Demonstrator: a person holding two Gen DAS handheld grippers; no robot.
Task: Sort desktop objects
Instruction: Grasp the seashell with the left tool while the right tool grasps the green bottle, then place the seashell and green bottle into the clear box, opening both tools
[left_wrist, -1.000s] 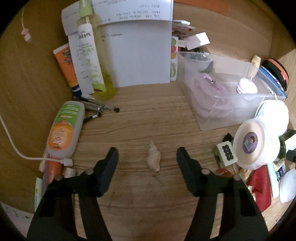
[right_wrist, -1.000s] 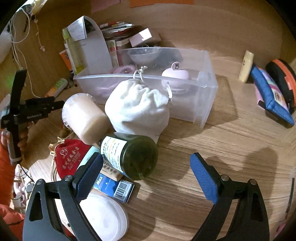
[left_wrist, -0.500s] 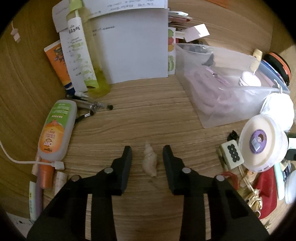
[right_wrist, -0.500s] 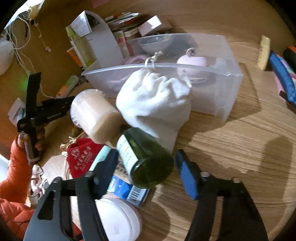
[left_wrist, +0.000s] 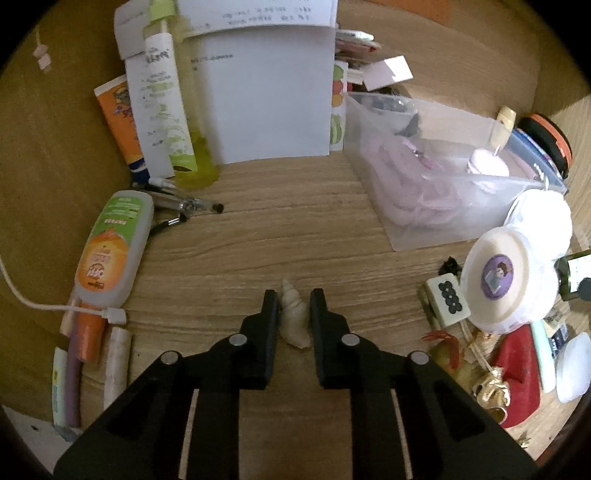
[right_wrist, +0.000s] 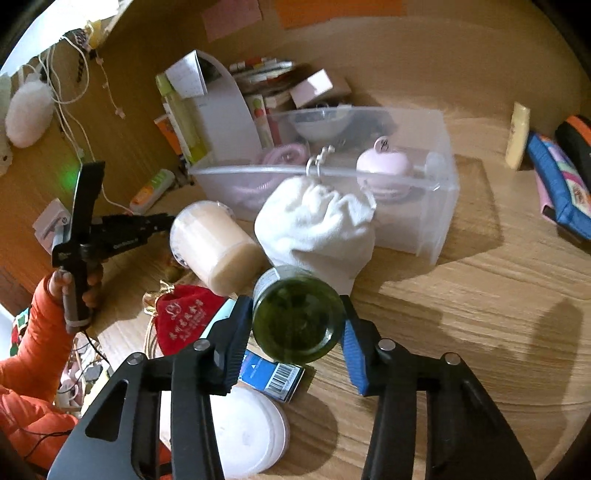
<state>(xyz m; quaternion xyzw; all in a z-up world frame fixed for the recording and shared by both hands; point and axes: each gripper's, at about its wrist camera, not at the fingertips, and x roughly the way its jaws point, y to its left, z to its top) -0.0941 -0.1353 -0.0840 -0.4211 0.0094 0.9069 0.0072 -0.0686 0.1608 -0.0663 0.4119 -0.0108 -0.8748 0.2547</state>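
A small pale seashell (left_wrist: 295, 325) lies on the wooden desk, and my left gripper (left_wrist: 293, 295) is shut on it, one black finger against each side. In the right wrist view a dark green glass bottle (right_wrist: 299, 325) is tipped with its base toward the camera. My right gripper (right_wrist: 295, 302) has its jaws closing on the bottle, and both blue pads touch its sides. The clear plastic bin (right_wrist: 436, 206) stands just behind, with a pink item and cords inside. The same bin (left_wrist: 417, 229) is at the right in the left wrist view.
A white drawstring pouch (right_wrist: 317, 225), a cream jar (right_wrist: 210, 247), a red pouch (right_wrist: 181, 317), a blue box (right_wrist: 271, 376) and a white round pad (right_wrist: 247, 432) crowd the bottle. By the shell lie an orange-green bottle (left_wrist: 110, 247), pens (left_wrist: 184, 206), a cable (left_wrist: 55, 308) and a mahjong tile (left_wrist: 447, 301).
Both grippers have closed: the left fingers came in from wide apart onto the shell, the right ones onto the green bottle. The bottle's base has tipped up toward the camera.
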